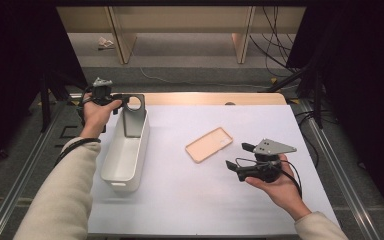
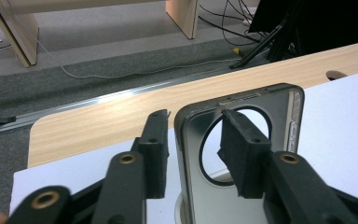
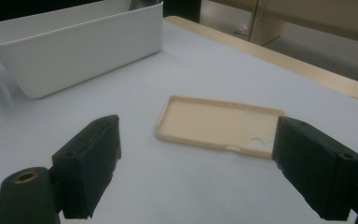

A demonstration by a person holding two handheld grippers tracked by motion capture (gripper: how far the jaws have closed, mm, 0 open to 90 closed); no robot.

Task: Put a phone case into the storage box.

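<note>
A dark grey phone case (image 1: 133, 119) with a round camera hole stands upright at the far end of the white bin (image 1: 142, 145). My left gripper (image 1: 121, 102) straddles its top edge. In the left gripper view the case (image 2: 284, 121) sits between the jaws, a gap shows beside the left pad (image 2: 156, 149), and the grip is open. A beige phone case (image 1: 210, 144) lies flat, hollow side up, on the white mat. My right gripper (image 1: 238, 155) hovers just near of it, open wide and holding nothing. The right gripper view shows the beige case (image 3: 214, 123) ahead and the bin (image 3: 74, 51) beyond.
The white mat (image 1: 190, 200) covers a wooden table whose far edge (image 1: 215, 98) stays bare. Metal rails run along both sides. Black stands (image 1: 310, 80) and cables (image 1: 275, 55) sit on the floor behind, near wooden furniture legs (image 1: 242, 45).
</note>
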